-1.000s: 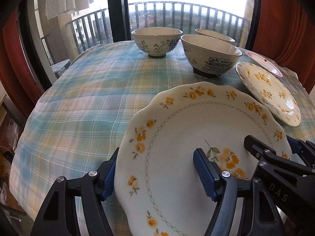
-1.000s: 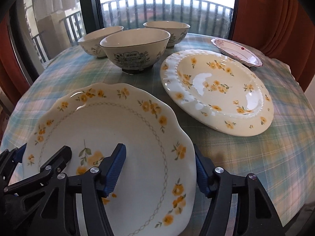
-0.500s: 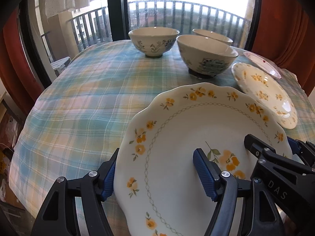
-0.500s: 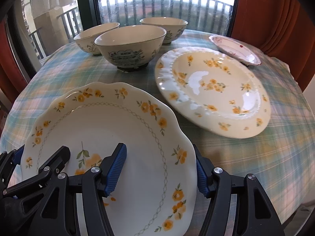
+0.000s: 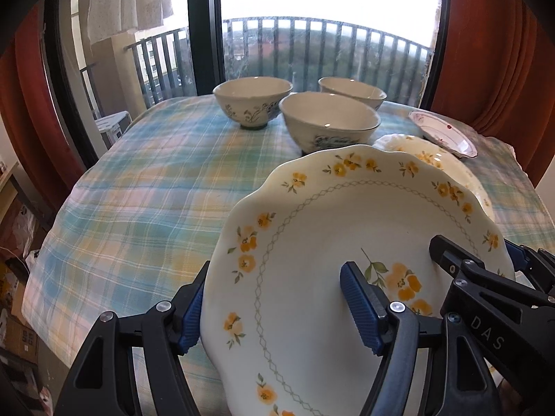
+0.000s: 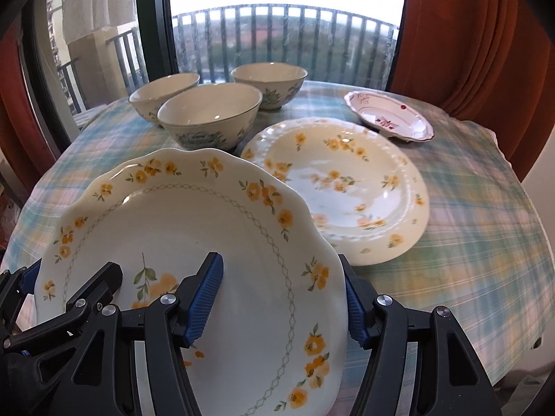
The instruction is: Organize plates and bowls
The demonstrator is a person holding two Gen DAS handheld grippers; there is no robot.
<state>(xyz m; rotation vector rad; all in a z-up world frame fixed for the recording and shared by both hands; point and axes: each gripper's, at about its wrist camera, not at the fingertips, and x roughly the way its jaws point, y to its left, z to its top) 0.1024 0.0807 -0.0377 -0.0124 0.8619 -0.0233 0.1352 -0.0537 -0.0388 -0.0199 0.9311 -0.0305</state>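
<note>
A scalloped white plate with yellow flowers (image 5: 347, 215) (image 6: 180, 215) hangs above the plaid tablecloth (image 5: 156, 180), held from both sides. My left gripper (image 5: 274, 291) is shut on its left rim, one blue pad on top and one under the edge. My right gripper (image 6: 281, 274) is shut on the right rim in the same way. Each gripper's black fingers (image 5: 451, 256) (image 6: 100, 280) show in the other's view. A second yellow-flowered plate (image 6: 340, 187) (image 5: 426, 152) lies on the table to the right, partly hidden in the left wrist view.
Three bowls (image 5: 253, 100) (image 5: 329, 121) (image 5: 352, 92) stand at the back by the window. A small pink-patterned dish (image 6: 392, 118) sits at the back right. Red curtains hang on both sides. The table edge drops off at left and right.
Both grippers have risen with the scalloped plate; the table and bowls sit lower and farther off. The plate's far rim now overlaps the second plate in the left wrist view.
</note>
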